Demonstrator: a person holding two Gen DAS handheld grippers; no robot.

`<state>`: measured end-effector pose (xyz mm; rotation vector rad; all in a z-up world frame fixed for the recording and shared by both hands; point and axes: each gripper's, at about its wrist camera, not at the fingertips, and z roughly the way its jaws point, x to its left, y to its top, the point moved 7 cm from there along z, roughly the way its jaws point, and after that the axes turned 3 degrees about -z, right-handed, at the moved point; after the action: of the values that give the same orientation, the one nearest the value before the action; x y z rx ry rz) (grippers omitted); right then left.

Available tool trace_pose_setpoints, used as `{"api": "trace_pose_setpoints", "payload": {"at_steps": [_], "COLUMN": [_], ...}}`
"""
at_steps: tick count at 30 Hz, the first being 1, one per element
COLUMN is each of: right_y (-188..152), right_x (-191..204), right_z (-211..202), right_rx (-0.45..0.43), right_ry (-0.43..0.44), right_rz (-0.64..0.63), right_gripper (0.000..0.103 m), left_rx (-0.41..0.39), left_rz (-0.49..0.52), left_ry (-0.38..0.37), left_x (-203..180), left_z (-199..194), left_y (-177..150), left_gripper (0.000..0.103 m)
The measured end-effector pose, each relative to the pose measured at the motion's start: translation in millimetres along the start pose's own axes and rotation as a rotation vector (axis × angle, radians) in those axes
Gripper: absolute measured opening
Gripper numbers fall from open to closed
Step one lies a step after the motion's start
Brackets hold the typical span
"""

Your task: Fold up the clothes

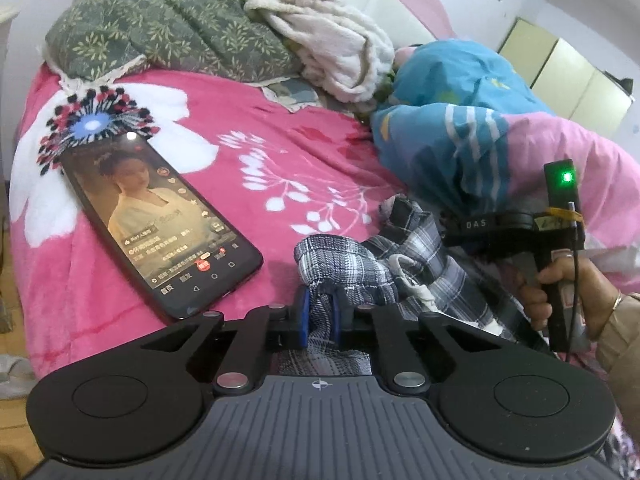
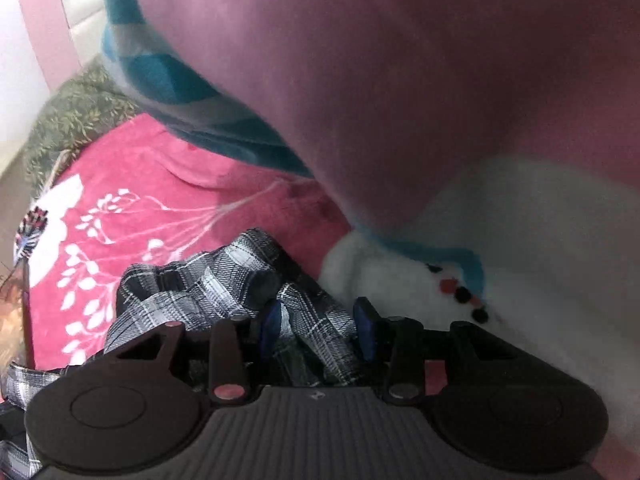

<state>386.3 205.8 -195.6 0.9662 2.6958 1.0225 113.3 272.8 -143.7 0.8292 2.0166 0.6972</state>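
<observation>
A black, grey and white plaid garment [image 1: 360, 264] lies crumpled on the pink flowered blanket [image 1: 280, 160] near the bed's front edge. My left gripper [image 1: 320, 314] is shut on a bunched fold of it, with cloth pinched between the blue pads. A hand [image 1: 560, 292] holds my right gripper [image 1: 452, 226] at the garment's right side. In the right wrist view the plaid garment [image 2: 240, 272] runs between the spread blue pads of my right gripper [image 2: 318, 330], which stands open around a fold. That view is blurred.
A phone [image 1: 160, 220] with a lit screen lies on the blanket to the left. A green leafy pillow [image 1: 160, 36], a white fleece heap [image 1: 328, 40] and a blue and pink quilt [image 1: 480, 120] crowd the back and right. The quilt [image 2: 400, 80] looms close over my right gripper.
</observation>
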Motion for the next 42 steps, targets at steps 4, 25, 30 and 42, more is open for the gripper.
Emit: {"api": "trace_pose_setpoints", "payload": {"at_steps": [4,25,30,42], "right_y": [-9.6,-15.0,-3.7,-11.6], "right_x": [19.2,19.4,22.5,123.6], "right_z": [-7.7,-4.4,-53.1,-48.8], "right_rx": [0.0,-0.168,-0.21,-0.016], "right_ry": [-0.007,-0.507,-0.456,-0.082], "right_rz": [-0.091,-0.33,-0.214,-0.238], "right_gripper": [0.016,0.038,0.042,0.038], "left_rx": [-0.024,-0.06,-0.032,-0.014], "left_rz": [0.013,0.099,0.02,-0.026], "left_ry": [0.001,0.046,0.024,-0.047], "left_x": [-2.8,-9.9,-3.8,-5.5], "left_z": [-2.3,-8.9,-8.2,-14.4], "left_y": [-0.1,-4.1,-2.4,-1.3], "left_gripper": [0.009,0.006,0.008,0.009]}}
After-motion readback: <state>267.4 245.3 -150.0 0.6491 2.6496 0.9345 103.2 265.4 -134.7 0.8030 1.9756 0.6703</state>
